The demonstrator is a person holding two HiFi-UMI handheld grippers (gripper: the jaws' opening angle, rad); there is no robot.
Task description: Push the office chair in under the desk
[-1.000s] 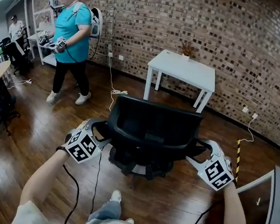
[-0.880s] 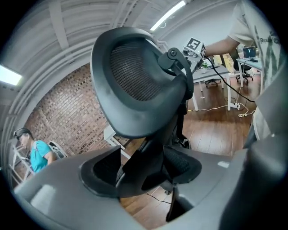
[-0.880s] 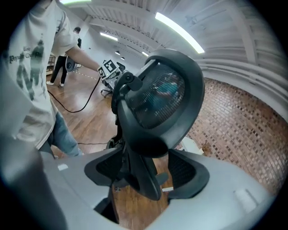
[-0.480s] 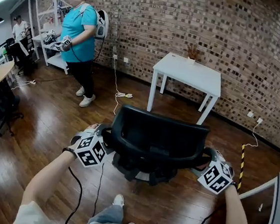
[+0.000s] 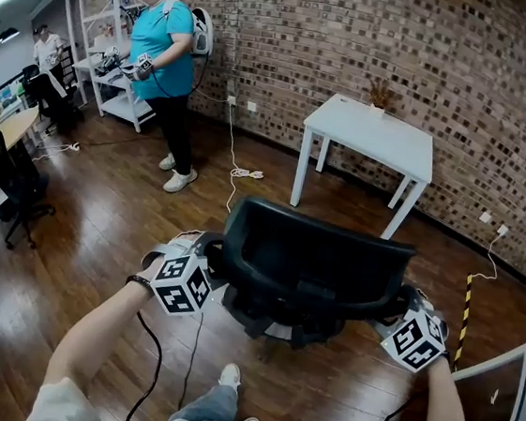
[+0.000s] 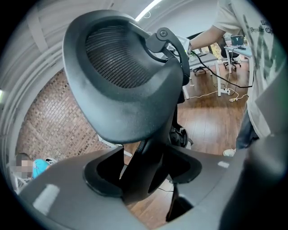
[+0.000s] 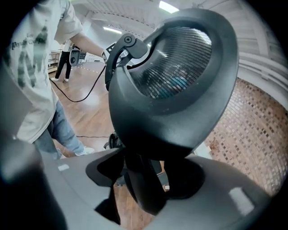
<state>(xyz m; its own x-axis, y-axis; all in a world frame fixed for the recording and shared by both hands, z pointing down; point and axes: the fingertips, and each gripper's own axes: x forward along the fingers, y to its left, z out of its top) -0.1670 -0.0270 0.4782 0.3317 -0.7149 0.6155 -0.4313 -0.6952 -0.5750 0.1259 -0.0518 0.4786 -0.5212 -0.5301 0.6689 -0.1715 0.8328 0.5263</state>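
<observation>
A black office chair (image 5: 319, 258) stands on the wood floor with its back toward me, short of the white desk (image 5: 375, 137) by the brick wall. My left gripper (image 5: 202, 262) is at the left edge of the backrest and my right gripper (image 5: 400, 313) at the right edge. In the left gripper view a dark strut under the backrest (image 6: 117, 85) fills the gap of the left gripper (image 6: 146, 175). In the right gripper view the same holds under the backrest (image 7: 175, 90) for the right gripper (image 7: 144, 179). Both pairs of jaws are closing slightly on the chair.
A person in a teal shirt (image 5: 173, 44) stands at the back left by a white shelf (image 5: 104, 36). Cables (image 5: 244, 172) lie on the floor left of the desk. Black chairs (image 5: 2, 185) stand at far left. A striped post (image 5: 465, 308) and a grey panel (image 5: 516, 394) are at right.
The chair and both grippers have moved forward toward the white desk. The person in teal now appears farther off at the back left.
</observation>
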